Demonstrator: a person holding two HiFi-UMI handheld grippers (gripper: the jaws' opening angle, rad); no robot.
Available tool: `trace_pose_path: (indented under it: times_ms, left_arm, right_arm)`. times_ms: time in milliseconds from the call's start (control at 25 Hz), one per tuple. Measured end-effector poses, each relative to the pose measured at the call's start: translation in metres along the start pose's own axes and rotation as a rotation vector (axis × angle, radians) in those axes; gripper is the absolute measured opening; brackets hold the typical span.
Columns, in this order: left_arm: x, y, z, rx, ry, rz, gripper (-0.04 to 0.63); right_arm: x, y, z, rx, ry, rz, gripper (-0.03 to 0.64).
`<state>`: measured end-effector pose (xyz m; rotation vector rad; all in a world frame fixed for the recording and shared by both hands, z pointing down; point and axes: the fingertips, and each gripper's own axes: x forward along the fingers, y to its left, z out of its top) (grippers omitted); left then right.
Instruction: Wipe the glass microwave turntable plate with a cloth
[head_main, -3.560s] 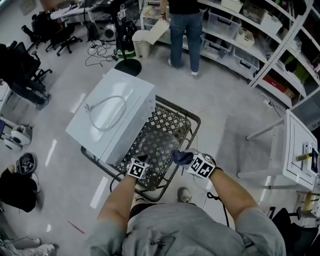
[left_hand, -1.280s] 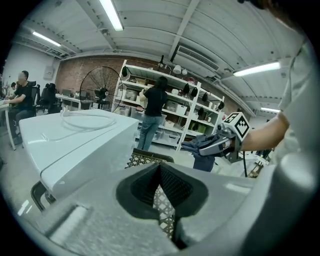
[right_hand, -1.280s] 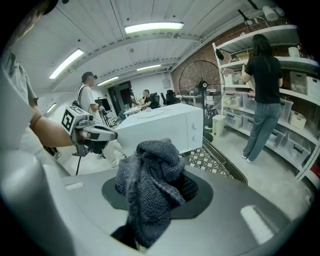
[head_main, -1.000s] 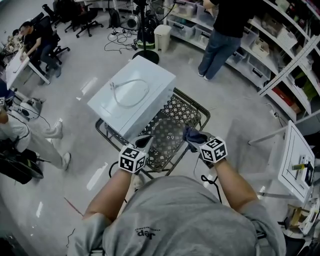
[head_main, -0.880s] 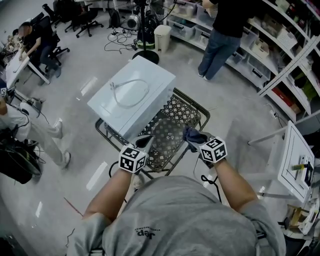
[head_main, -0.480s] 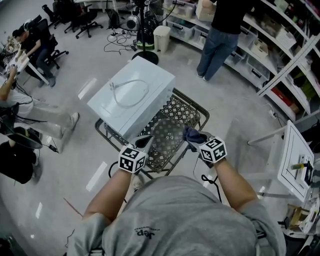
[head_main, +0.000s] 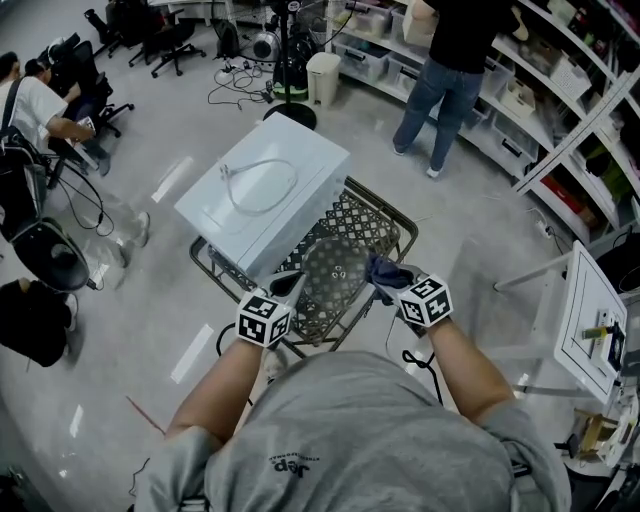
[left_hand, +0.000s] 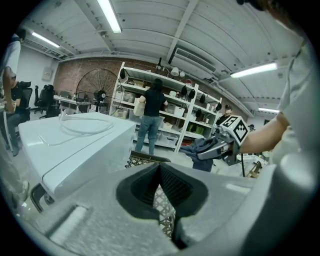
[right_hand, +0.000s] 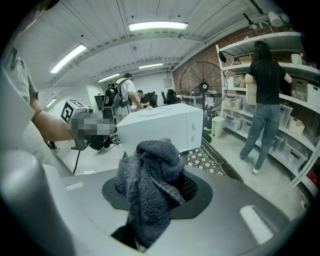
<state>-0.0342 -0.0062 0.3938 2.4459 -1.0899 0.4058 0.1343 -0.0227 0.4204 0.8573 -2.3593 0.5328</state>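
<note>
The round glass turntable plate (head_main: 336, 270) shows faintly over the black mesh table (head_main: 388, 222), just in front of the white microwave (head_main: 265, 190). My left gripper (head_main: 292, 285) is at the plate's left edge, its jaws closed to a thin slit on the rim. In the left gripper view (left_hand: 161, 172) the clear glass hardly shows. My right gripper (head_main: 388, 285) is shut on a bunched dark grey-blue cloth (head_main: 386, 269) at the plate's right edge. The cloth (right_hand: 150, 192) fills the jaws in the right gripper view. Each gripper shows in the other's view, the right gripper (left_hand: 210, 150) carrying the cloth.
A coiled power cord (head_main: 258, 180) lies on top of the microwave. A person (head_main: 450, 70) stands at the storage shelves (head_main: 560, 90) beyond the table. A white side table (head_main: 590, 320) is at the right. Seated people and office chairs (head_main: 40, 110) are at the left.
Both grippers, the plate and the cloth have stayed put over the last second. The people at the left and the person at the shelves have shifted.
</note>
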Motion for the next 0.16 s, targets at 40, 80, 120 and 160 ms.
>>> trace_pose_path:
  times_ms: [40,80,120,160]
  left_arm:
    - [-0.0007,0.0005,0.0005,0.0,0.0,-0.001,-0.002]
    - [-0.0014,0.0013,0.001,0.0,0.001,-0.002,-0.002]
    - [-0.0021,0.0023,0.0016,-0.001,0.002,-0.003,-0.002]
    - [-0.0028,0.0032,0.0022,-0.001,0.002,-0.004,-0.002]
  right_arm:
    - [0.0004,0.0007,0.001,0.0,0.0,0.0,0.144]
    - [0.001,0.0014,0.0021,0.0,0.0,0.0,0.144]
    - [0.0017,0.002,0.0032,0.001,0.0,-0.001,0.144]
    - [0.0023,0.0026,0.0043,0.001,0.0,-0.001,0.144]
